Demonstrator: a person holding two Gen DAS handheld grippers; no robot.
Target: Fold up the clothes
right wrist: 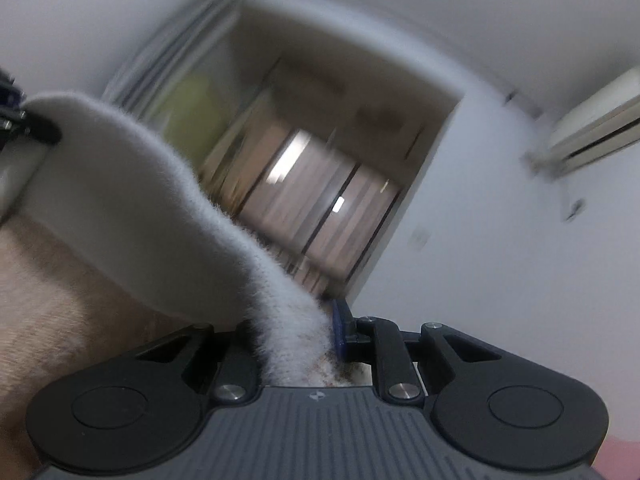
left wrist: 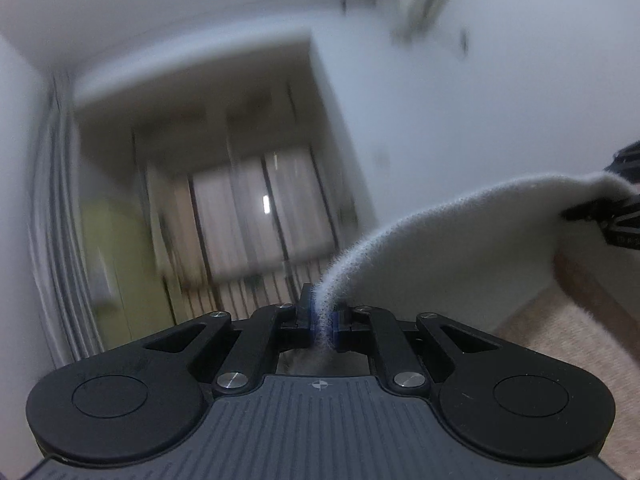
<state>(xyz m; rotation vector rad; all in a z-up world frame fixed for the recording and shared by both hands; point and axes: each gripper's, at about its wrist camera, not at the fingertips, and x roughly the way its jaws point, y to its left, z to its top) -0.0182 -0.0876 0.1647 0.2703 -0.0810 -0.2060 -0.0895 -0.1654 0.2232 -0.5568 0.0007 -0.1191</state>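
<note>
A fuzzy white garment point(left wrist: 460, 240) hangs stretched in the air between my two grippers. In the left wrist view my left gripper point(left wrist: 323, 326) is shut on one edge of it, and the cloth runs up and to the right to the other gripper point(left wrist: 612, 216) at the frame's right edge. In the right wrist view my right gripper point(right wrist: 298, 344) is shut on a thicker bunch of the same white garment point(right wrist: 132, 208), which covers the left finger. From there the cloth sweeps up and left to the left gripper point(right wrist: 24, 124) at the frame's left edge. Both views are motion-blurred.
Beige carpet point(left wrist: 560, 340) lies below to the right, with a wooden edge point(left wrist: 592, 280) above it. Ahead are white walls, a curtained window point(left wrist: 256, 216) and grey curtains point(left wrist: 56, 216). An air conditioner point(right wrist: 592, 136) is mounted high on the wall.
</note>
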